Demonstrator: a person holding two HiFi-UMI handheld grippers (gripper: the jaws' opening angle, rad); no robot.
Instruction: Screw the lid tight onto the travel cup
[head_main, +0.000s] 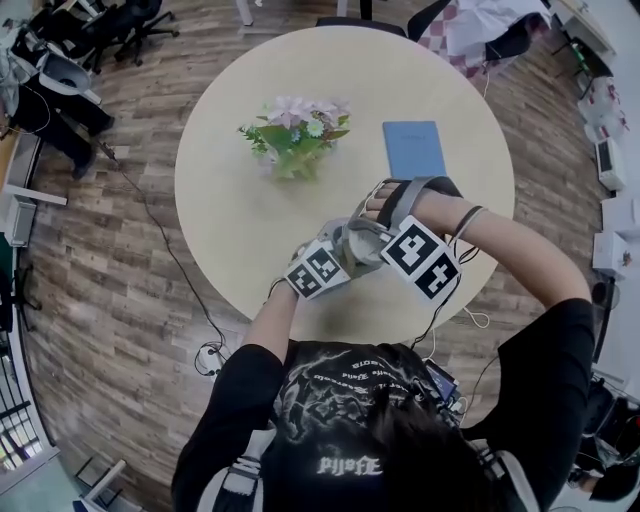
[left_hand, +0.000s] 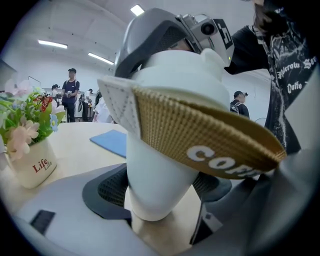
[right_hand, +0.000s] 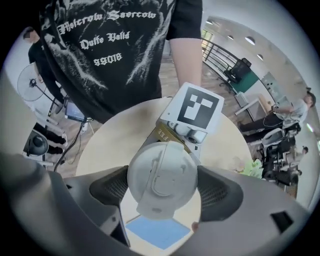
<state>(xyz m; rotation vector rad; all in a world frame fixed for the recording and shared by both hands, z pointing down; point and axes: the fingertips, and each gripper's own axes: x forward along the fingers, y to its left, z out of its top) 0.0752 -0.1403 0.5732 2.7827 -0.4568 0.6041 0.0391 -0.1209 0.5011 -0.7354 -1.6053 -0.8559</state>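
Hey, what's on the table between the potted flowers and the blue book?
Nothing. In the head view the stretch of round table between the potted flowers and the blue book is bare.

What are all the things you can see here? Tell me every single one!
table: one, pale beige, round, under everything
flower pot: one, white with pink flowers and green leaves, on the table
notebook: one, blue, flat on the table beside the flowers
travel cup: one, white with a brown sleeve, in the left gripper
lid: one, white, on top of the cup
left gripper: one, grey, shut on the cup's lower body
right gripper: one, grey, shut on the lid from above
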